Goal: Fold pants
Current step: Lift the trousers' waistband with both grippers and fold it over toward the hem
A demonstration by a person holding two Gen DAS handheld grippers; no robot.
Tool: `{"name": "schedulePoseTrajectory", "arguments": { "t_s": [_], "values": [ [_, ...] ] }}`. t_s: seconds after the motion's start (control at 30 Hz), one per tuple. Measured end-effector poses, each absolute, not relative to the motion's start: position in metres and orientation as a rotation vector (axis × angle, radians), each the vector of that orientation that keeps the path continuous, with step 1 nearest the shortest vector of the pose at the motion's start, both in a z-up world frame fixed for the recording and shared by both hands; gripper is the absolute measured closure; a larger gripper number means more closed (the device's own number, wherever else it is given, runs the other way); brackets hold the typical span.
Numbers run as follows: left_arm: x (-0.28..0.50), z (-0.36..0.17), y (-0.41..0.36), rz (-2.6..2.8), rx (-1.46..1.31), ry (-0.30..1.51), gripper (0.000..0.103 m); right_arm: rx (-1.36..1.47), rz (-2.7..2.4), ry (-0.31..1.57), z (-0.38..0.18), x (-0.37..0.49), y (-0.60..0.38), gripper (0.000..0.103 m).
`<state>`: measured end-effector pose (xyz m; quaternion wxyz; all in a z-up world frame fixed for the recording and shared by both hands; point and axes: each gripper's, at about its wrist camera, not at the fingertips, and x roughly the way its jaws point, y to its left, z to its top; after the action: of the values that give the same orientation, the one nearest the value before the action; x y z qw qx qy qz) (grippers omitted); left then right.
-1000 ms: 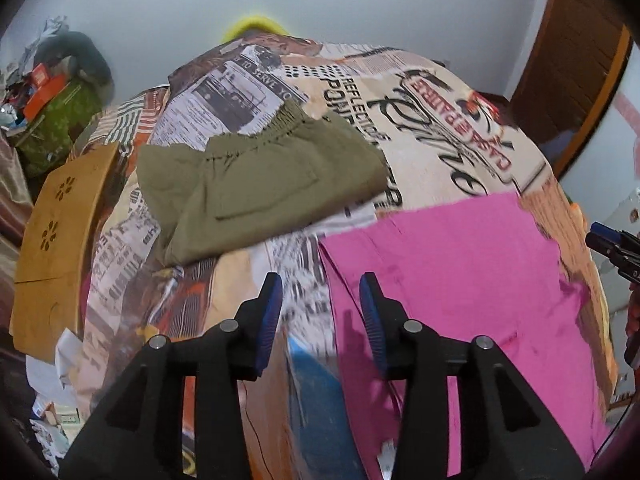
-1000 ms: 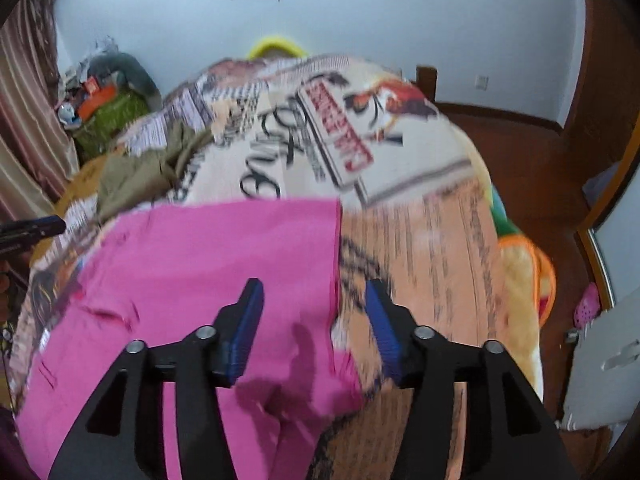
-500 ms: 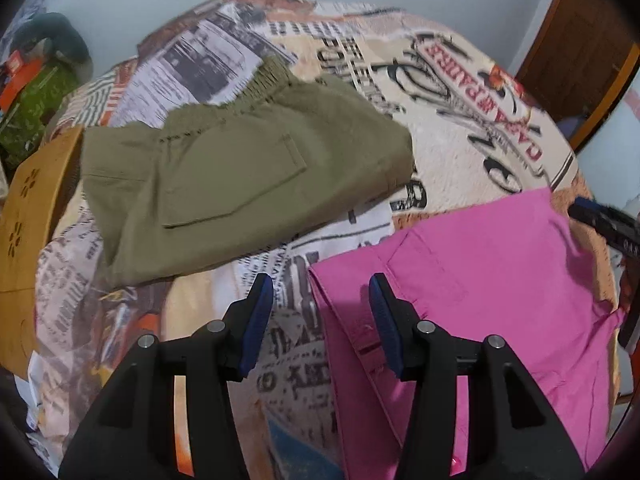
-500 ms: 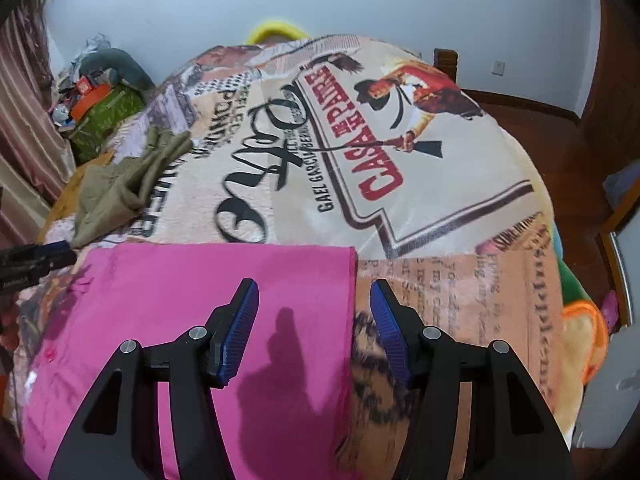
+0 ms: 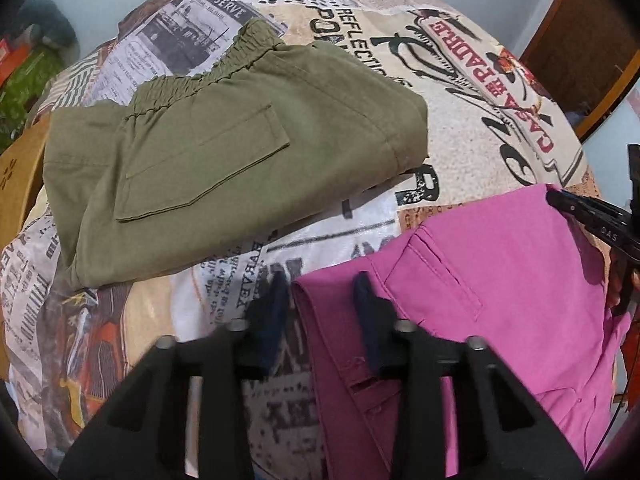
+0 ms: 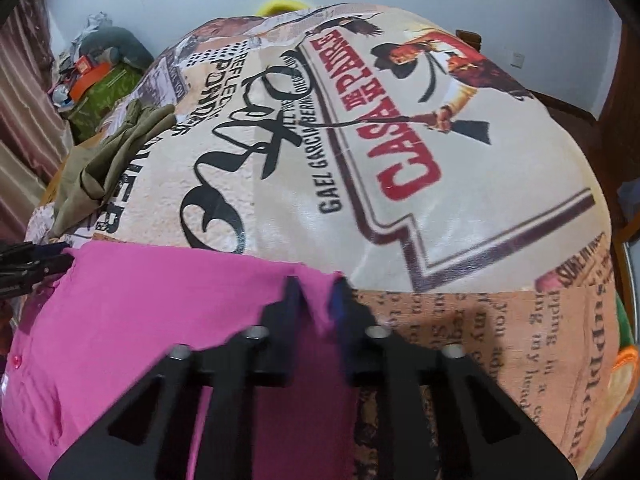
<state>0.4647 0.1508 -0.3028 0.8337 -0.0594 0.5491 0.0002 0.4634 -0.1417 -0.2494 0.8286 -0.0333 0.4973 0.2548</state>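
Both had just dropped onto the bright pink cotton pants (image 5: 500, 280): right gripper (image 6: 316, 300) closing, pinching the lower-centre corner, left gripper (image 5: 320, 300) closing around the waistband edge — fold could start.

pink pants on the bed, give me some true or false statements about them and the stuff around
1. The right tool has a corner of the pink pants between its fingers. True; its jaws are closing and the fabric is bunched up there.
2. The olive green pants lie on top of the pink pants. False: they lie apart on the printed blanket, with blanket showing between them.
3. The left tool is at the edge of the pink pants. True; its jaws are closing with the edge between them.
4. The olive green pants are spread out flat at full length. False: they are folded into a compact stack.
5. The pink pants hang off a chair. False: they lie on the blanket.
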Motion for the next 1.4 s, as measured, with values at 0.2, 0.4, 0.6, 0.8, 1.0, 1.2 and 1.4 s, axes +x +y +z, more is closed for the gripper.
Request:
{"name": "schedulePoseTrajectory", "arguments": {
  "t_s": [0.2, 0.4, 0.6, 0.8, 1.0, 1.2, 1.4],
  "values": [
    [0.464, -0.3, 0.157, 0.02, -0.169, 1.181, 0.094, -0.082, 0.529, 1.031, -0.244, 0.459, -0.141, 0.098],
    [0.46, -0.268, 0.156, 0.046, -0.149, 1.121, 0.096, -0.077, 0.528, 0.975, -0.219, 0.46, -0.138, 0.099],
    [0.464, -0.21, 0.159, 0.069, -0.125, 1.005, 0.096, -0.091, 0.51, 0.861, -0.171, 0.457, -0.132, 0.099],
    [0.461, -0.154, 0.165, 0.097, -0.133, 0.889, 0.097, -0.049, 0.491, 0.754, -0.119, 0.456, -0.13, 0.099],
    [0.432, -0.131, 0.161, 0.097, -0.1, 0.865, 0.097, -0.039, 0.526, 0.724, -0.091, 0.436, -0.133, 0.1],
    [0.385, -0.128, 0.15, 0.096, -0.072, 0.859, 0.097, -0.033, 0.562, 0.728, -0.083, 0.394, -0.143, 0.1],
    [0.331, -0.134, 0.135, 0.09, -0.042, 0.851, 0.097, -0.02, 0.578, 0.729, -0.081, 0.344, -0.154, 0.1]
  ]
}}
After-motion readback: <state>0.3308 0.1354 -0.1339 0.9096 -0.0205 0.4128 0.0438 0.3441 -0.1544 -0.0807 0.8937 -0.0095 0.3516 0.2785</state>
